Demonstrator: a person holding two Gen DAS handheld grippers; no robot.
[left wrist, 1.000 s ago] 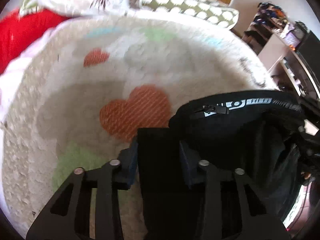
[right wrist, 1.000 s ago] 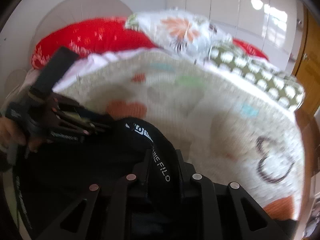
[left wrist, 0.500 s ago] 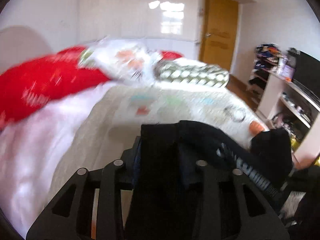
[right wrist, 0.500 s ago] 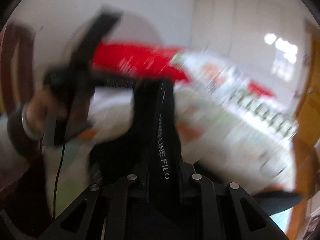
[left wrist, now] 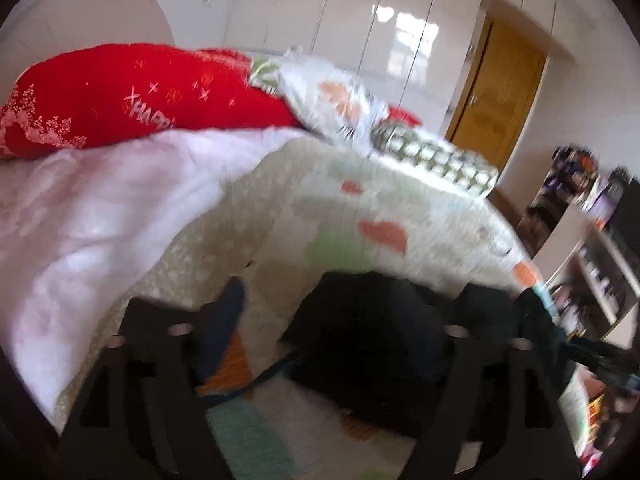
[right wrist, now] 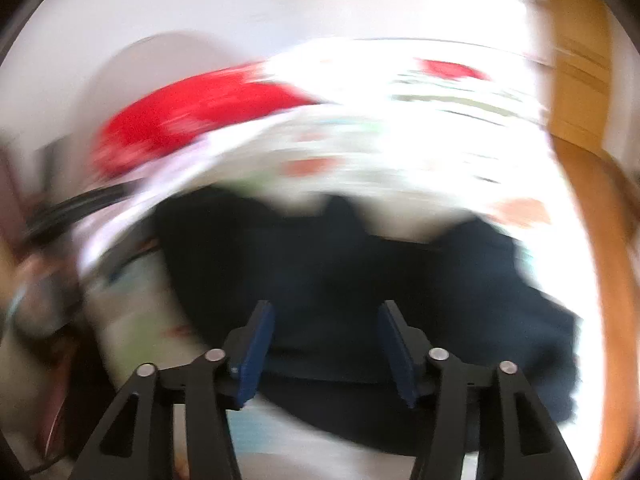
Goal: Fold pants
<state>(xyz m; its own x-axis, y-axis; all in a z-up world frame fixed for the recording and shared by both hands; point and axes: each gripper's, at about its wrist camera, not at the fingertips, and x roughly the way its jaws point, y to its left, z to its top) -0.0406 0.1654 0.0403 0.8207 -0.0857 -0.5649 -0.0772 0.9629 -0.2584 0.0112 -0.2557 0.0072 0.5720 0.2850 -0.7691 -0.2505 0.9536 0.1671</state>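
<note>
The black pants (left wrist: 372, 344) lie in a loose heap on the patterned bedspread (left wrist: 360, 208). In the left wrist view my left gripper (left wrist: 340, 320) is open wide, its jaws on either side of the heap's near part, holding nothing. In the blurred right wrist view the pants (right wrist: 320, 264) spread across the bed just ahead of my right gripper (right wrist: 326, 332), which is open with its blue pads (right wrist: 256, 340) apart over the cloth's near edge.
A red pillow (left wrist: 140, 96), a floral pillow (left wrist: 336, 100) and a green dotted cushion (left wrist: 436, 160) lie at the head of the bed. A pink-white blanket (left wrist: 80, 208) covers the left side. Shelves (left wrist: 592, 240) and a wooden door (left wrist: 496, 96) stand to the right.
Both grippers held the pants up a moment ago; both have opened and let go. The pants have dropped onto the bedspread in a heap.
</note>
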